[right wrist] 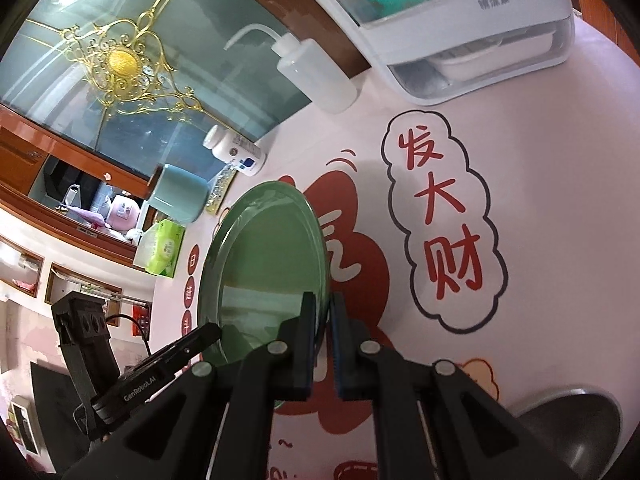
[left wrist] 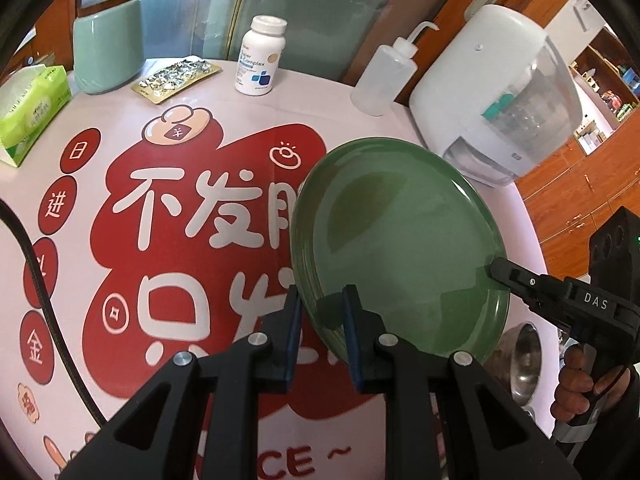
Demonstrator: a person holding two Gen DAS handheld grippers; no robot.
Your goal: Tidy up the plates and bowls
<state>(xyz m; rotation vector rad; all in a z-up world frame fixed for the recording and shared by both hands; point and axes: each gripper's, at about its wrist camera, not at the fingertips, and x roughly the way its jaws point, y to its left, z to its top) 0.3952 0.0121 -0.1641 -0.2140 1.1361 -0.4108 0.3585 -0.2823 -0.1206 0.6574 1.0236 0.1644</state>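
A green plate [left wrist: 400, 240] is held tilted above the table, gripped at two points on its rim. My left gripper [left wrist: 322, 316] is shut on the plate's near rim. My right gripper [right wrist: 322, 320] is shut on the plate [right wrist: 268, 264] at another point on its rim; its finger [left wrist: 508, 274] shows at the plate's right edge in the left wrist view. The left gripper's finger [right wrist: 200, 338] shows at the plate's lower left in the right wrist view. A steel bowl [right wrist: 572, 424] sits on the table by the right gripper, also seen in the left wrist view [left wrist: 522, 360].
A white dish cabinet [left wrist: 500, 92] stands at the table's far right. A squeeze bottle [left wrist: 384, 76], pill bottle [left wrist: 260, 56], blister pack [left wrist: 176, 78], green canister [left wrist: 108, 52] and tissue pack [left wrist: 28, 108] line the far edge. The table cover [left wrist: 160, 220] is pink and red.
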